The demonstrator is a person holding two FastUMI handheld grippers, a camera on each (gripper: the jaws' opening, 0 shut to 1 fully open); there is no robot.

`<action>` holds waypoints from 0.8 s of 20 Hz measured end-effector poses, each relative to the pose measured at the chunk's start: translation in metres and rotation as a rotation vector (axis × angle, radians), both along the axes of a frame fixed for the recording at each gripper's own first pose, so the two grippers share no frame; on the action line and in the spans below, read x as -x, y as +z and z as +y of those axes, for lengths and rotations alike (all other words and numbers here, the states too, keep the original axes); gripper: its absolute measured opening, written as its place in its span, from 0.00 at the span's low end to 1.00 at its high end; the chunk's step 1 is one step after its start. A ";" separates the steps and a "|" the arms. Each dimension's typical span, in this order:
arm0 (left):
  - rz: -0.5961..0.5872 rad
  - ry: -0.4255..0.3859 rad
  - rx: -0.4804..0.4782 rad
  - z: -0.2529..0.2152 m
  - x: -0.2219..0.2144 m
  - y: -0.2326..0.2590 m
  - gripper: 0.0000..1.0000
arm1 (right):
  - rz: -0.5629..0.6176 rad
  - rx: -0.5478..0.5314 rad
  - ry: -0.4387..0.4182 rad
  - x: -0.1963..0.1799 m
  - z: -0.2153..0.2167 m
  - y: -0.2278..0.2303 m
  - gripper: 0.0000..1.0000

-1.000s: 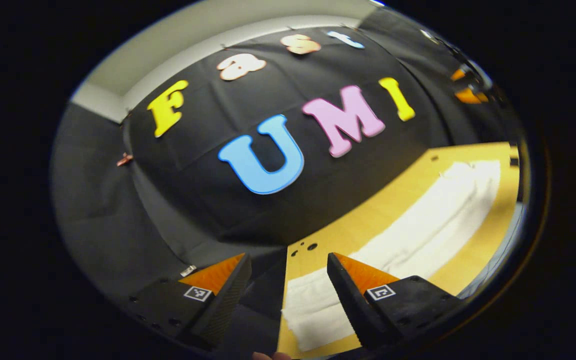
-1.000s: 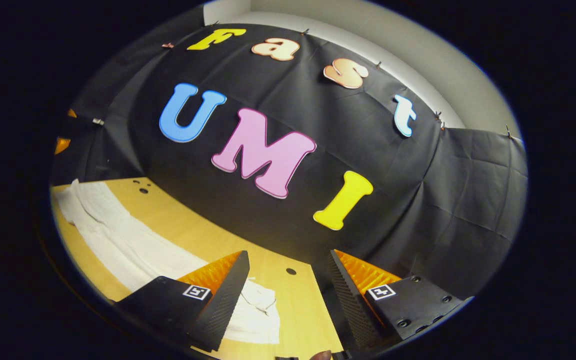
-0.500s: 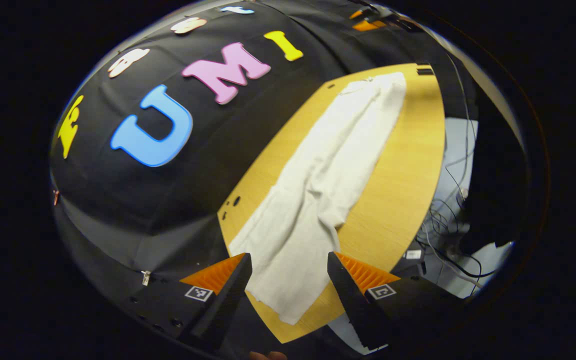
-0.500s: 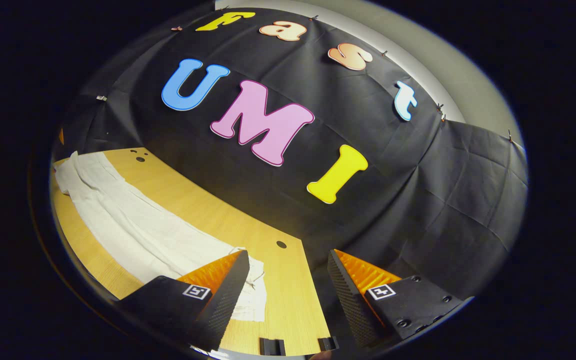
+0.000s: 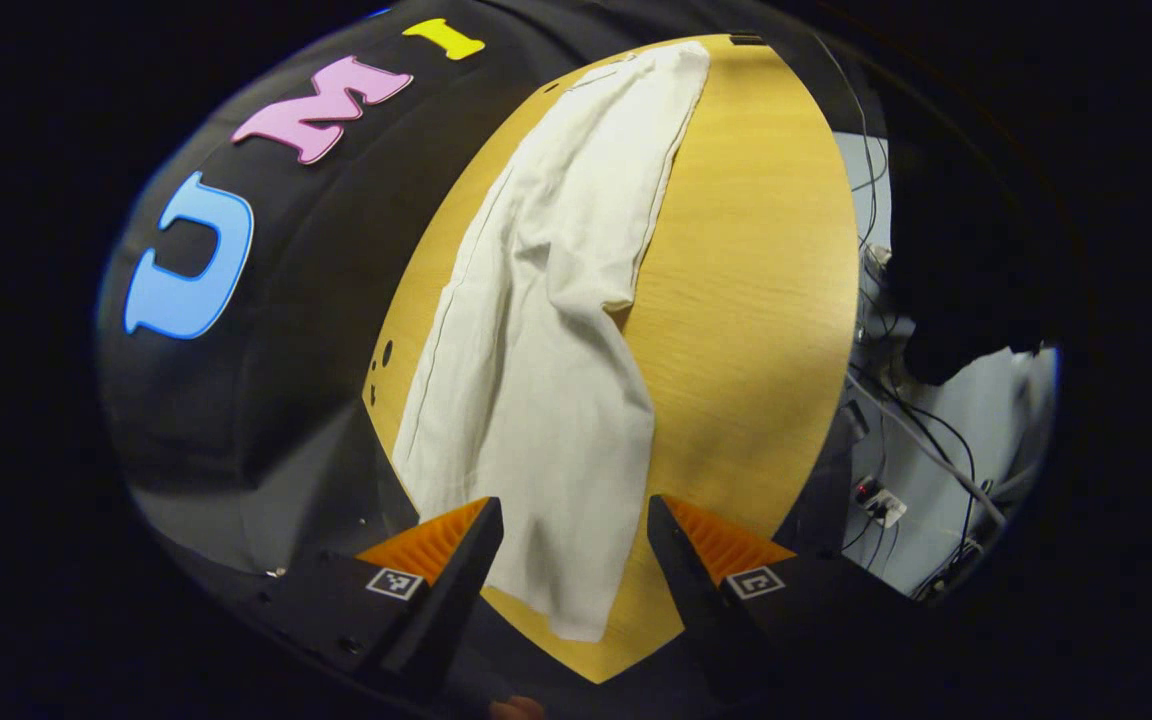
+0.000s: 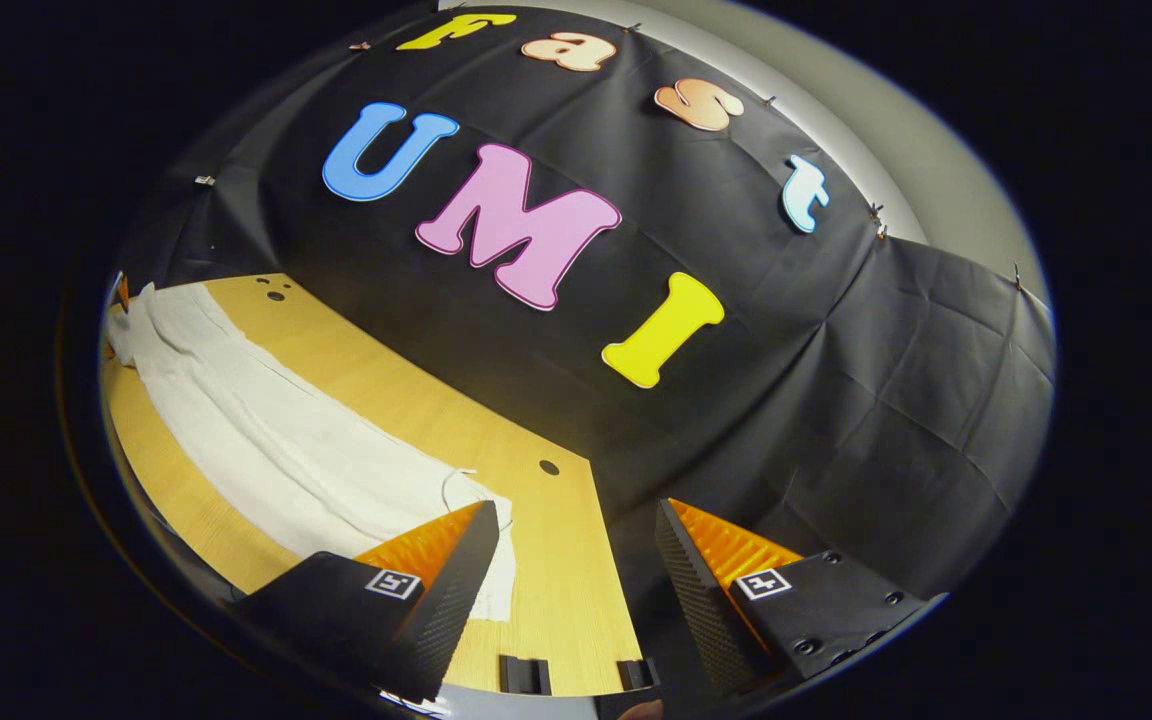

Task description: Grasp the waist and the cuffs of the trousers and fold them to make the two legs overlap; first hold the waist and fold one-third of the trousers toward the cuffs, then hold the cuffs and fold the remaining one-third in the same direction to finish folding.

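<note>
White trousers (image 5: 536,400) lie lengthwise on the wooden table (image 5: 746,300). One leg runs to the near table edge, and the cloth bunches into a fold about midway. In the left gripper view, my left gripper (image 5: 566,530) is open above the near cuff end, with nothing between its fingers. In the right gripper view the trousers (image 6: 266,440) stretch away to the left, and their drawstring end lies by my left-hand finger. My right gripper (image 6: 571,530) is open over the bare table (image 6: 556,590) beside that end, apart from the cloth.
Small holes (image 5: 386,352) mark the table near the black cloth wall. Cables (image 5: 926,440) lie on the pale floor past the table's right edge. Two black clips (image 6: 521,675) sit on the table edge below my right gripper.
The left gripper has tipped down from the wall and now looks along the trousers over the cuff end. The right gripper has dipped slightly toward the drawstring end. Both stayed open.
</note>
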State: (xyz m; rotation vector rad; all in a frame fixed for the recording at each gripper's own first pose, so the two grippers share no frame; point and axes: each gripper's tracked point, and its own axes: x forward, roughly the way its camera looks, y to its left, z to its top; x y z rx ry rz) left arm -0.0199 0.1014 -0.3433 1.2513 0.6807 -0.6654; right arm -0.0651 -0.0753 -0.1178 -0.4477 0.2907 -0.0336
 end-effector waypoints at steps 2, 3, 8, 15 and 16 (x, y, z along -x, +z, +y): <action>0.011 -0.019 -0.029 0.005 -0.015 -0.004 0.93 | 0.007 0.008 -0.003 0.001 -0.001 -0.003 0.98; 0.018 -0.023 -0.043 0.008 -0.022 -0.005 0.89 | 0.010 0.013 -0.004 0.002 -0.001 -0.005 0.98; 0.041 -0.015 -0.092 0.016 -0.058 -0.013 0.76 | 0.053 0.066 0.018 0.003 -0.002 -0.029 0.98; 0.111 0.027 -0.167 0.018 -0.064 -0.026 0.07 | 0.219 0.264 0.240 -0.005 0.014 -0.116 0.98; 0.122 0.048 -0.162 0.017 -0.063 -0.026 0.07 | 0.250 0.305 0.294 -0.003 0.018 -0.132 0.98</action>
